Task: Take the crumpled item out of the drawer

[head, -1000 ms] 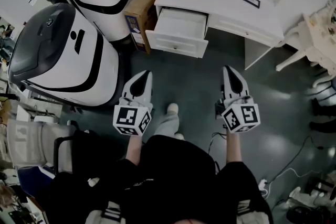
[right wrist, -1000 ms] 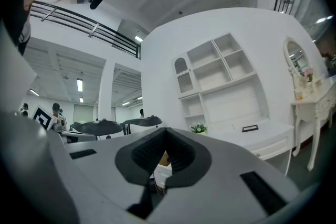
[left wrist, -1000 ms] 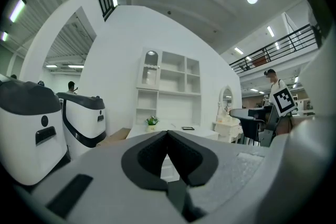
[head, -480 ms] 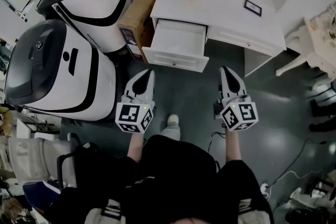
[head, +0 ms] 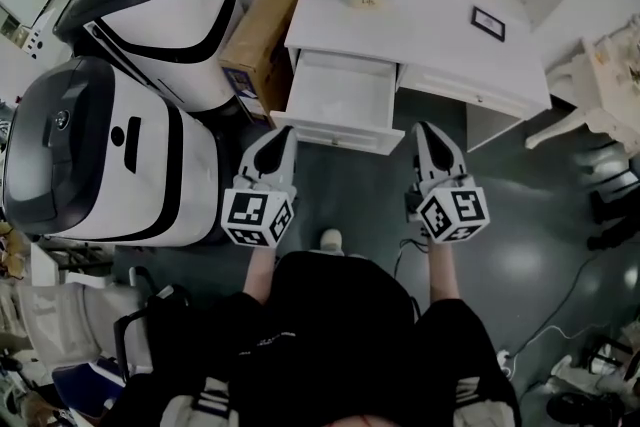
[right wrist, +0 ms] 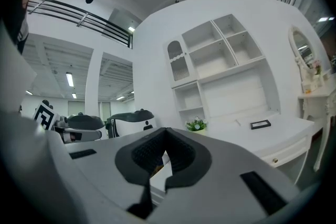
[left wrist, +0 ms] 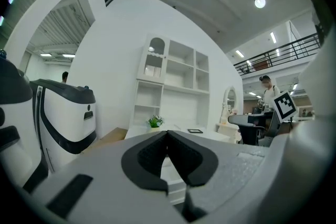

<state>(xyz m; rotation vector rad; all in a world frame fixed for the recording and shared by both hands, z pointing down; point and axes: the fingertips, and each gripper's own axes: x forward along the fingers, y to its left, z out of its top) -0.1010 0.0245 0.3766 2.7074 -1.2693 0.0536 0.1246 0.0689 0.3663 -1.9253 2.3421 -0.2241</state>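
The left grey gripper [head: 280,135] and the right grey gripper [head: 426,129] hover over the dark floor [head: 362,200], both clenched on nothing. Just beyond them the white drawer [head: 338,134] stands open at the left of the white surface [head: 430,20]. I cannot make out the crumpled item inside it.
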